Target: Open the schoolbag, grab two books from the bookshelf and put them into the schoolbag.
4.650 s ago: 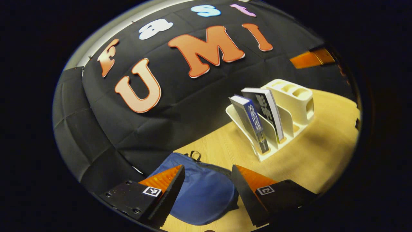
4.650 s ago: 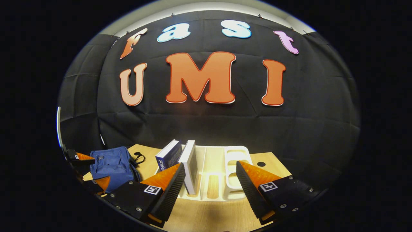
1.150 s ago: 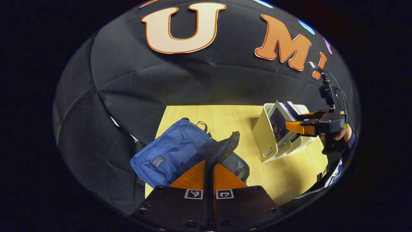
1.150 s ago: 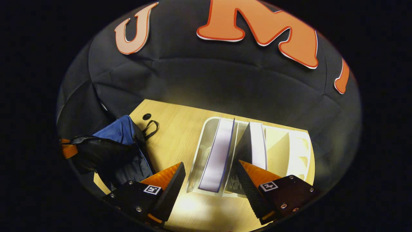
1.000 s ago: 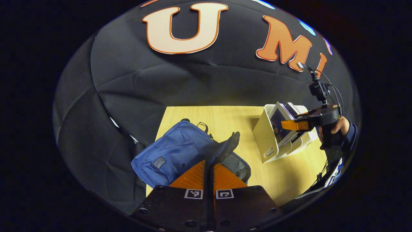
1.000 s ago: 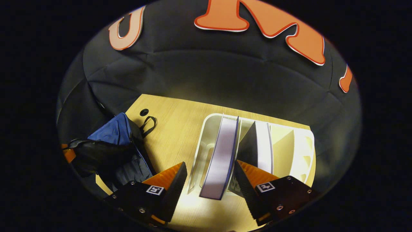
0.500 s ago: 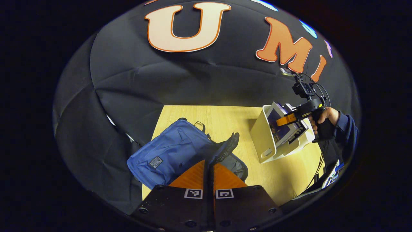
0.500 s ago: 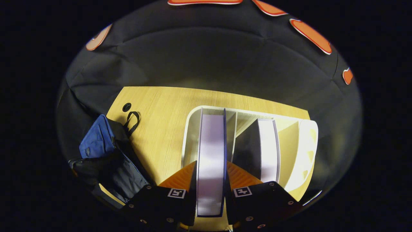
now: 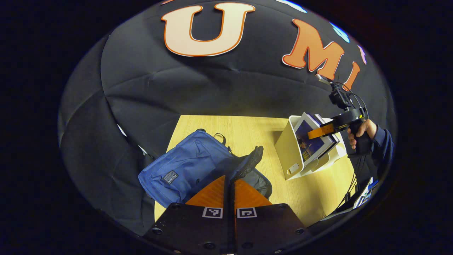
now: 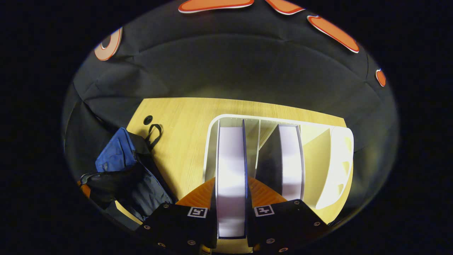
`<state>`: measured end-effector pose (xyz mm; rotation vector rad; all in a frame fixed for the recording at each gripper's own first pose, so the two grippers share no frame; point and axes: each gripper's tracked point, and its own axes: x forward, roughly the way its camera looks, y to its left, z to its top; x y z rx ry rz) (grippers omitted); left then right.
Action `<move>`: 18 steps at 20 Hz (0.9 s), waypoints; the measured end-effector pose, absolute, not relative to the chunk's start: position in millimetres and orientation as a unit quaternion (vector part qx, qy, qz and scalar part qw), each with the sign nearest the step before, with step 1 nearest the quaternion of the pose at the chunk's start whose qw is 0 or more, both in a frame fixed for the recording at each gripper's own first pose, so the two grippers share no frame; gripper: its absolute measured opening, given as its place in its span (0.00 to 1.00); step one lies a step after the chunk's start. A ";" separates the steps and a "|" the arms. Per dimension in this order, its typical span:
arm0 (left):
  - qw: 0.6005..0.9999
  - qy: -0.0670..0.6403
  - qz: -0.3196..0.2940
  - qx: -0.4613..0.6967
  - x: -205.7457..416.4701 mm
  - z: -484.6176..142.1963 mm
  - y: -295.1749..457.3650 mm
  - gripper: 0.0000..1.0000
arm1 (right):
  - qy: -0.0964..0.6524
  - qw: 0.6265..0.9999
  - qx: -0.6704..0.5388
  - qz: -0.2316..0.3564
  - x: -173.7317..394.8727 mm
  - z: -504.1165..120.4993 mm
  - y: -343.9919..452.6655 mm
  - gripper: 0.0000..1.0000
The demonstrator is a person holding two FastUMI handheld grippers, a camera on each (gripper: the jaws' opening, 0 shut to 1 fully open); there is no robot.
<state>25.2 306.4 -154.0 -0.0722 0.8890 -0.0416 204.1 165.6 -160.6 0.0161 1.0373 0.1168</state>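
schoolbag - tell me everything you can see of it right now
The schoolbag is blue fabric with a small sewn patch, lying on the wooden table left of the white bookshelf. The left gripper is shut on its dark flap, holding it lifted, so the dark lining shows. A black strap loop lies at its far end.

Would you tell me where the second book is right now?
In the right gripper view, the second book stands in the white bookshelf, one slot right of the book the right gripper clamps.
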 end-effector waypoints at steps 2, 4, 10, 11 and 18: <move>0.902 0.431 -0.020 -0.033 25.2 -154.2 308.2 0.00 | 0.475 0.877 0.030 0.066 197.5 -141.7 159.2 0.33; 0.902 0.430 -0.020 -0.034 26.3 -153.1 307.6 0.00 | 0.467 0.880 0.038 0.077 183.8 -127.2 145.2 0.33; 0.901 0.432 -0.020 -0.027 25.7 -153.0 307.5 0.00 | 0.416 0.898 0.106 0.100 156.6 -61.0 120.4 0.32; 0.901 0.433 -0.020 -0.026 26.6 -151.9 306.6 0.00 | 0.407 0.900 0.116 0.105 148.7 -49.8 119.5 0.31; 0.902 0.432 -0.013 -0.024 25.8 -150.5 306.1 0.00 | 0.409 0.879 0.171 0.175 95.0 -42.6 145.9 0.31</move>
